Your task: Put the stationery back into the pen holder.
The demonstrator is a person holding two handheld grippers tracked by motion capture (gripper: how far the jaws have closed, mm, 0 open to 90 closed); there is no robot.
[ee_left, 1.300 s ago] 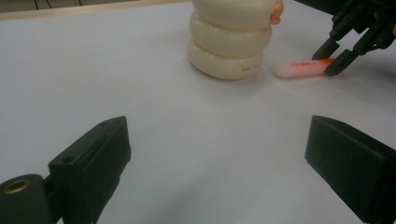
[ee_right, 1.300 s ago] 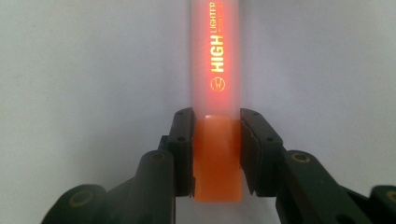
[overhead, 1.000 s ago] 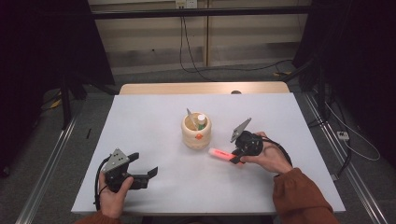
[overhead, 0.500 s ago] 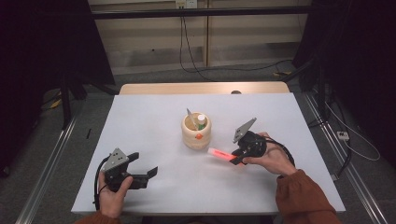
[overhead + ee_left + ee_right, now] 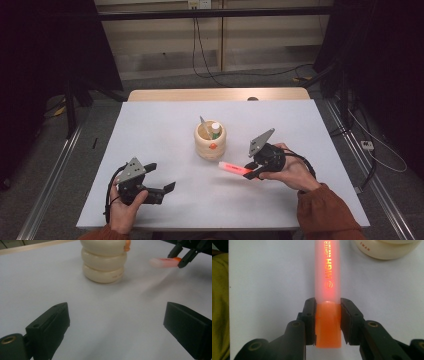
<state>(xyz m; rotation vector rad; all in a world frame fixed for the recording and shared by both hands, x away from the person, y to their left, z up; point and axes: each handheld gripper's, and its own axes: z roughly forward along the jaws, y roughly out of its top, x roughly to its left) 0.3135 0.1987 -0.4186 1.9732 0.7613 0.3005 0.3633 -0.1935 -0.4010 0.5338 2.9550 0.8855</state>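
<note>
The right gripper [image 5: 328,322] is clamping the orange highlighter [image 5: 328,277] by its cap end, barrel projecting ahead toward the wooden holder [image 5: 210,141]; light, rigid, slick plastic is favouring this end grip.

Holder [image 5: 103,261] top cut off by the left gripper view's upper edge, highlighter [image 5: 327,277] tip cut off in the right gripper view, holder contents too small to be identified from above.

White table [image 5: 150,135] w/ wood far edge, grey floor [image 5: 160,80], pale wall panels [image 5: 160,30] w/ hanging cables [image 5: 200,55], dark sides.
</note>
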